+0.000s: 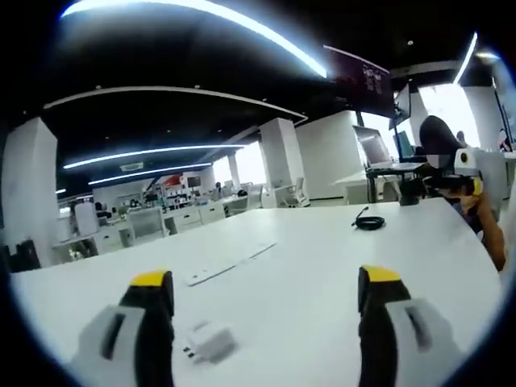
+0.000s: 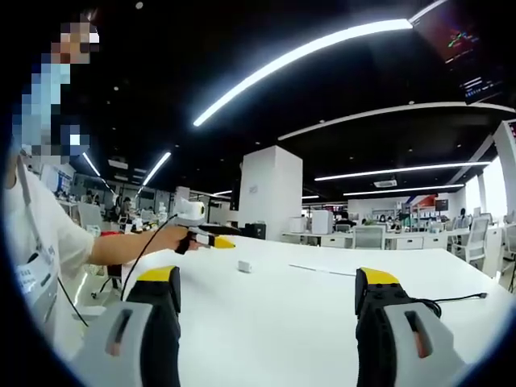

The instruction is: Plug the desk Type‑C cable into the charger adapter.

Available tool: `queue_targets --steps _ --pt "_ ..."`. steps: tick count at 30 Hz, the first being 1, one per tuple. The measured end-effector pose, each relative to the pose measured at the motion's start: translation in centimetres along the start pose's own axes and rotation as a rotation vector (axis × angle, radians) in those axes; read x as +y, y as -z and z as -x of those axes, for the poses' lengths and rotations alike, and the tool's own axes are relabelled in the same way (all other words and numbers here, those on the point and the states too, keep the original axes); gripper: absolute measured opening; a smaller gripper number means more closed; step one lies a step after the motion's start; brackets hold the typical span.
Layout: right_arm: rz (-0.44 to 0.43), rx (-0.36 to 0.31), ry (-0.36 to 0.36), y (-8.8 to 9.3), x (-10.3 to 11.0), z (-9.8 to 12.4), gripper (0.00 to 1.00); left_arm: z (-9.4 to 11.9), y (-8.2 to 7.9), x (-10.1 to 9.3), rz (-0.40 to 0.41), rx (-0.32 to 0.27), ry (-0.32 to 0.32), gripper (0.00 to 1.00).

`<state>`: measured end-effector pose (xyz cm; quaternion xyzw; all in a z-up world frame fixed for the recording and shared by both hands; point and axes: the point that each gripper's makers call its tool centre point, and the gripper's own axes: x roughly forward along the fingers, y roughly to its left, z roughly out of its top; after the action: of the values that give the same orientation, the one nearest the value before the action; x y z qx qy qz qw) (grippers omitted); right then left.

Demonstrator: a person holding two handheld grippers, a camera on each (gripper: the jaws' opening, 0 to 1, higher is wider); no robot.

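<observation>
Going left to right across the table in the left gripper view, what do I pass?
Left gripper's left jaw → white charger adapter → flat white strip → coiled black cable → other gripper, held at the far right.

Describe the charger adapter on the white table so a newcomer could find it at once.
In the left gripper view, start at the big white table and come to its near edge, between the left tool's yellow-tipped jaws. The charger adapter lies there: a small white block with metal prongs, unlike the flat white strip further back or the coiled black cable.
</observation>
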<state>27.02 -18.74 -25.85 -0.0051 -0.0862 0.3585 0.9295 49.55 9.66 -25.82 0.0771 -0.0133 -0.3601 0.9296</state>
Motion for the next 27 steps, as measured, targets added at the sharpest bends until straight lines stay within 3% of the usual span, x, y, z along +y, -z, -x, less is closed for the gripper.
queue_targets --steps 4,6,15,18,21,27 --pt "-0.001 -0.001 -0.002 -0.1 -0.1 0.0 0.91 -0.9 0.6 1.0 0.032 0.005 -0.013 0.94" --pt "0.001 -0.002 0.001 -0.1 -0.2 0.0 0.91 -1.4 1.2 1.3 0.021 0.038 -0.012 0.93" --pt "0.005 -0.005 0.003 -0.3 -0.3 0.2 0.91 -2.8 3.5 2.9 0.015 0.094 -0.025 0.99" --pt "0.006 -0.005 0.004 -0.3 -0.3 0.3 0.91 -2.9 3.7 3.0 0.016 0.095 -0.024 0.99" --pt "0.007 -0.005 0.009 -0.4 -0.5 0.4 0.91 -3.3 5.3 3.8 0.032 0.133 -0.03 0.98" --pt "0.01 -0.003 0.01 -0.3 -0.6 0.4 0.91 -3.5 6.4 4.8 0.041 0.144 -0.047 0.99"
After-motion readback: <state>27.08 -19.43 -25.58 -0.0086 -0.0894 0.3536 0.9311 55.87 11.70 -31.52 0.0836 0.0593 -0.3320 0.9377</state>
